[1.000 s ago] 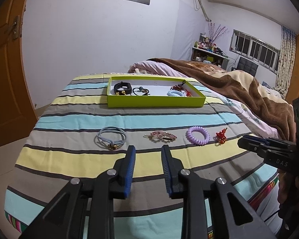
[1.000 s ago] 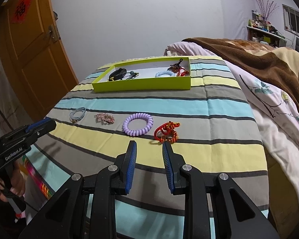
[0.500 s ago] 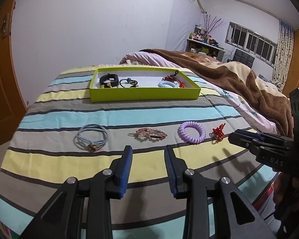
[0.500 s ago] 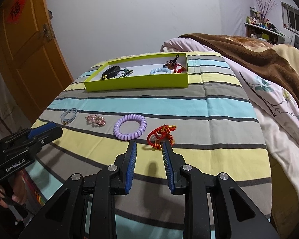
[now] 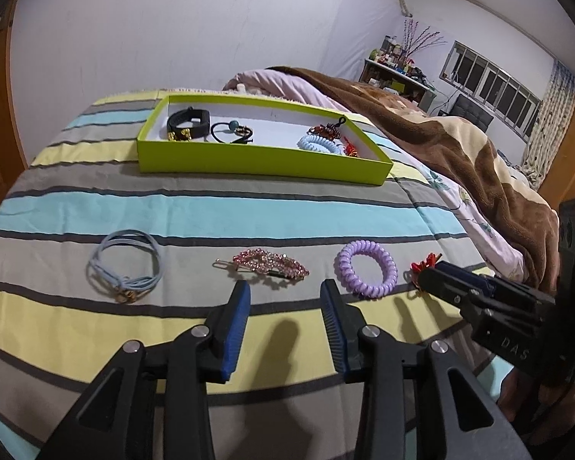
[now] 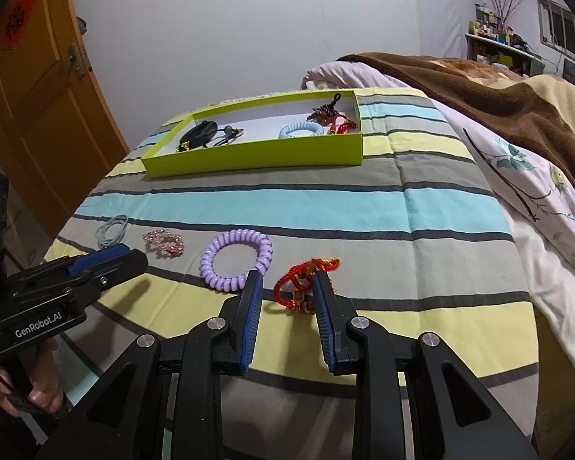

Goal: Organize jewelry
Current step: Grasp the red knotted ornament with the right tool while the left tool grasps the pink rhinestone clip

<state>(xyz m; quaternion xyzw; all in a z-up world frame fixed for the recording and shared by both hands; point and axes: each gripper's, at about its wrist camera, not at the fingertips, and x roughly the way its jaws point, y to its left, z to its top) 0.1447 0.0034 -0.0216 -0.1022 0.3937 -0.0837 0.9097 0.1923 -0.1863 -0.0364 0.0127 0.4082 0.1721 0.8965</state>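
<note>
A lime green tray [image 5: 249,161] [image 6: 249,157] at the far side of the striped bedspread holds several pieces of jewelry. In a row nearer me lie a blue cord bracelet [image 5: 124,264] [image 6: 113,230], a pink beaded hair clip [image 5: 268,264] [image 6: 163,243], a purple coil hair tie [image 5: 368,274] [image 6: 235,260] and a red cord bracelet [image 6: 303,281] [image 5: 423,268]. My left gripper [image 5: 285,291] is open just short of the pink clip. My right gripper [image 6: 287,281] is open with its fingers on either side of the red bracelet.
A brown blanket [image 6: 479,88] and floral quilt [image 6: 525,199] lie to the right. An orange door [image 6: 38,96] stands at the left. The bed edge runs close below both grippers.
Both grippers have moved forward and down toward the row of jewelry. The right gripper's fingers now straddle the red bracelet; the left gripper has closed in on the pink clip.
</note>
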